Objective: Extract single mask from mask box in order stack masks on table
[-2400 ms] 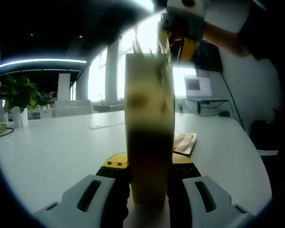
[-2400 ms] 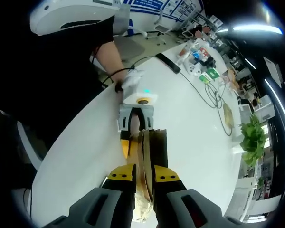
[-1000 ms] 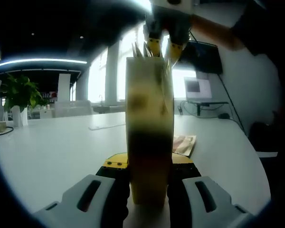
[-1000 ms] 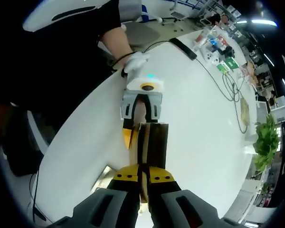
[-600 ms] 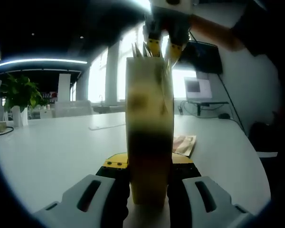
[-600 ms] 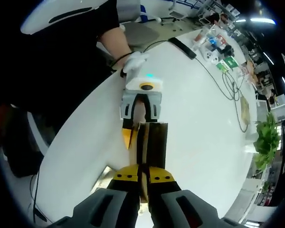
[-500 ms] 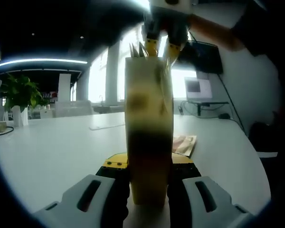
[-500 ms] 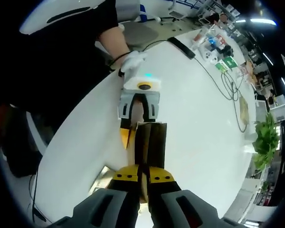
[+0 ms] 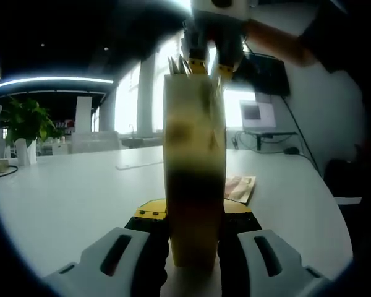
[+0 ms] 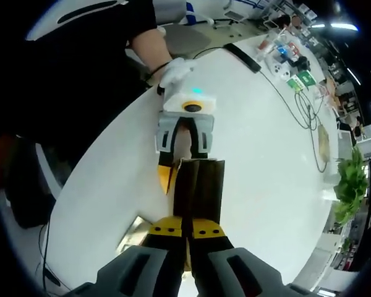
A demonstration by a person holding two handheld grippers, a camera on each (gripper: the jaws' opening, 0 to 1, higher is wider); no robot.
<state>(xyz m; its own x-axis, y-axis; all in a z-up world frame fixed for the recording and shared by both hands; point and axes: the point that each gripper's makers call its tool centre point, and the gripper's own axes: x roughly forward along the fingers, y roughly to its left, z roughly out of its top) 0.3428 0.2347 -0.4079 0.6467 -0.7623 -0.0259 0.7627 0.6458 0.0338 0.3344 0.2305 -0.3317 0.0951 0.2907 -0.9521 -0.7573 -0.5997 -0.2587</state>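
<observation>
The left gripper (image 9: 195,250) is clamping the mask box (image 9: 195,167) upright on the white table (image 9: 74,198), jaws tight against both its sides. From above, the right gripper (image 10: 187,238) is pinching its jaws together on a mask (image 9: 179,64) sticking out of the box top.

an open-plan office: a long white table (image 9: 68,185) with a potted plant (image 9: 23,127), a monitor (image 9: 256,113) with cables by the wall, tall bright windows (image 9: 125,102), ceiling strip lights (image 9: 49,80) and a power strip (image 10: 241,57)
</observation>
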